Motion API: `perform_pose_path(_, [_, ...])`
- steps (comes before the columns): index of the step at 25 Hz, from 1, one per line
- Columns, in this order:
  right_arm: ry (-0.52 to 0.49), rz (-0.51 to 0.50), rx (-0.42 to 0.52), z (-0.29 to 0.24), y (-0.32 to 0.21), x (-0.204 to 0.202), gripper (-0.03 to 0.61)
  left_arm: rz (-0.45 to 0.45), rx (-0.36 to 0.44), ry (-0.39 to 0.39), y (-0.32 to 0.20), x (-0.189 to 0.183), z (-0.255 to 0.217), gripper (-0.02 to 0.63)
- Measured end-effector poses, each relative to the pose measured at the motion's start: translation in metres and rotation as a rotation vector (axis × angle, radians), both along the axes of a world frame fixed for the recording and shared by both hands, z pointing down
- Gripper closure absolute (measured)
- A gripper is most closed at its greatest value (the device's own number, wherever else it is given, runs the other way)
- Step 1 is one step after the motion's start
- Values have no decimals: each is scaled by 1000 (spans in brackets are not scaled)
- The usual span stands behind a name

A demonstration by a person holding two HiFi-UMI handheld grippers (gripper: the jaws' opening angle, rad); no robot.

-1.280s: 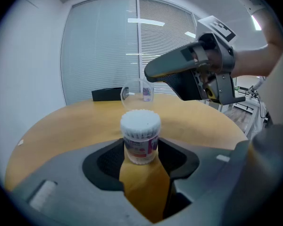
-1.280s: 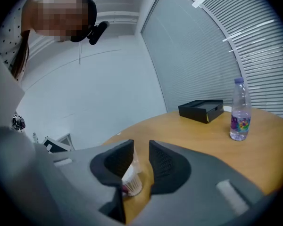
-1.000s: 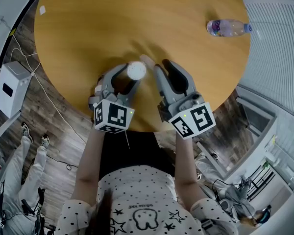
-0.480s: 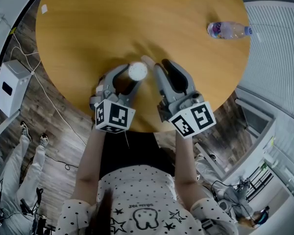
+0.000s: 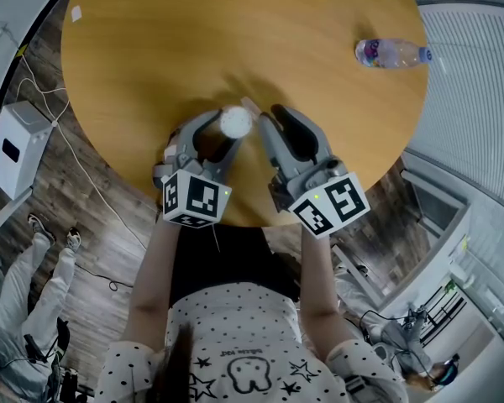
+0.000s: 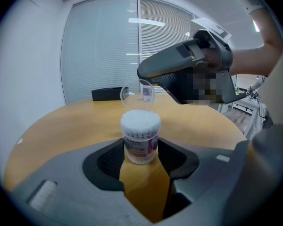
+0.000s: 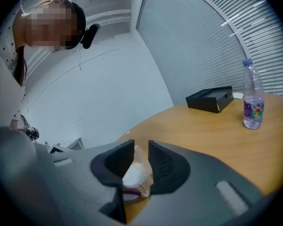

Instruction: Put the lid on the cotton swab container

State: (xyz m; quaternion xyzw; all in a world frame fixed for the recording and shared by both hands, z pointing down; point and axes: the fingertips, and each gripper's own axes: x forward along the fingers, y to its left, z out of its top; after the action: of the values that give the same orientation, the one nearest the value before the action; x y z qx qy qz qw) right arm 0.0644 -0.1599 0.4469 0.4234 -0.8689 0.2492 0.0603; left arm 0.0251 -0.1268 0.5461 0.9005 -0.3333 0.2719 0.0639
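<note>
Head view: at the near edge of the round table, bracing the cotton swab container upright with the left gripper, clamped on its body, likely so that it cannot slide or tip. Holding the clear lid just beside it, pinched in the right gripper.

Left gripper view: gripping low on the container, leaving the swab tips and rim free to take the lid; lid poised behind and slightly above, not yet over the opening.

Right gripper view: squeezing the lid's wall between both jaws, with the swabs showing through it. Well apart on the far side, a water bottle and a black box.
</note>
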Motion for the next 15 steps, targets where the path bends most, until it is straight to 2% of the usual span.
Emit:
perform_pose_path(7, [28,-90,-6,2,12,-17,477,-2,-1,2,0,0,0,379])
perform_pose_path(15, [38,-133,-29,10,22,-26,477,-5,2,5,0,0,0,379])
